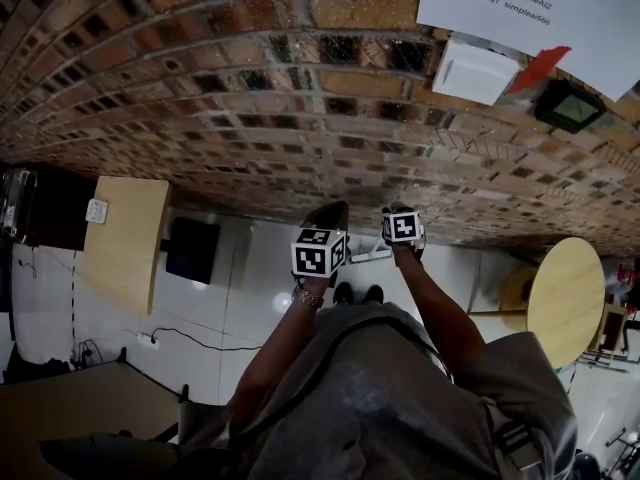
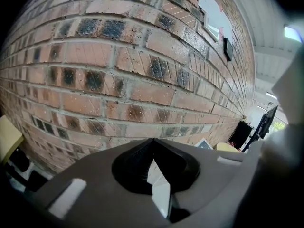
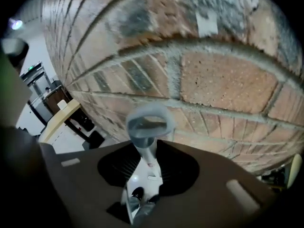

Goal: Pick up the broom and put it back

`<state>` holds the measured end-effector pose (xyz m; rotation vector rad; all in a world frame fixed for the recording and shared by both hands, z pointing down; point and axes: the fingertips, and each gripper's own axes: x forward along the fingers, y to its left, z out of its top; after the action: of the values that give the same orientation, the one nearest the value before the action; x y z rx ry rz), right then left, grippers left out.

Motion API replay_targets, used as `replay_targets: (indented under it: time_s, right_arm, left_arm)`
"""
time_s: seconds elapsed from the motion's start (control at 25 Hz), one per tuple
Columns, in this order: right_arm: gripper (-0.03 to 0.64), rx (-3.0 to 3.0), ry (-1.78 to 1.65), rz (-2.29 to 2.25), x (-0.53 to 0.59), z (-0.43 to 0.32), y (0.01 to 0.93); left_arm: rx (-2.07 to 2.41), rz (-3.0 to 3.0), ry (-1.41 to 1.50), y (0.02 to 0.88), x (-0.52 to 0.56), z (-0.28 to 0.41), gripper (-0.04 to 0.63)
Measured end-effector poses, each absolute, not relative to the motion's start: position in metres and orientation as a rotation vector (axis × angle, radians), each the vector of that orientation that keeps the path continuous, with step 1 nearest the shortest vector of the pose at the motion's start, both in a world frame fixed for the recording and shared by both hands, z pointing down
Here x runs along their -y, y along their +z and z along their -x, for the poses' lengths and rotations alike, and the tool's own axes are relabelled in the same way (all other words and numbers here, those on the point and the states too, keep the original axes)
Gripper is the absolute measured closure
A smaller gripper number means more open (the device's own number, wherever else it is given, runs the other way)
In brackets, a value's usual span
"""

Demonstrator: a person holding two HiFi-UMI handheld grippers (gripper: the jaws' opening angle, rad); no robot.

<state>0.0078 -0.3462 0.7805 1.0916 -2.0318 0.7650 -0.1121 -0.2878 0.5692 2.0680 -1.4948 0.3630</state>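
The broom's handle [image 3: 147, 152] is pale grey and ends in a loop [image 3: 148, 123]. In the right gripper view it stands upright between the black pads of my right gripper [image 3: 147, 148], which is shut on it just under the loop, close to the brick wall [image 3: 223, 80]. The rest of the broom runs down out of sight. In the head view my right gripper [image 1: 399, 213] and left gripper [image 1: 327, 216] are side by side near the wall's foot. The left gripper [image 2: 153, 141] is shut on nothing, with its tips meeting and pointing at the bricks.
A beige table [image 1: 125, 238] and a black box [image 1: 192, 250] stand at the left by the wall. A round wooden table [image 1: 565, 298] is at the right. A cable [image 1: 190, 340] lies on the white floor. On the wall hang a white box [image 1: 472, 68] and a paper notice [image 1: 530, 8].
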Motion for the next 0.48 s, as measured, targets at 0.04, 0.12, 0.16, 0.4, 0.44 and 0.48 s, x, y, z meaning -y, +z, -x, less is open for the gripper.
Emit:
replay_targets:
  time_s: [0.04,0.12,0.16,0.4,0.44,0.48]
  right_arm:
    - [0.515,2.056,0.739,-1.063,0.336,-0.003,0.773]
    - [0.515,2.098,0.676,-1.013,0.32,0.003,0.753]
    - [0.515,2.116,0.644,-0.998,0.314,0.005,0.739]
    - [0.515,2.236,0.58,-1.006,0.31,0.006,0.64]
    - [0.515,2.253,0.586,-1.002,0.31,0.006,0.625]
    - [0.515,2.27,0.591,-0.994,0.31,0.007,0.612]
  left_arm:
    - [1.489,-2.082,0.351,0.567,0.292,0.109,0.595]
    - [1.487,-2.109,0.341,0.563,0.301,0.104,0.595]
    - [1.488,-2.121,0.342,0.561,0.304,0.101,0.595]
    - [1.479,-2.157,0.344,0.56,0.32,0.084,0.595]
    - [1.48,-2.158,0.349,0.56,0.321,0.082,0.595]
    - [1.482,-2.159,0.358,0.56,0.322,0.079,0.595]
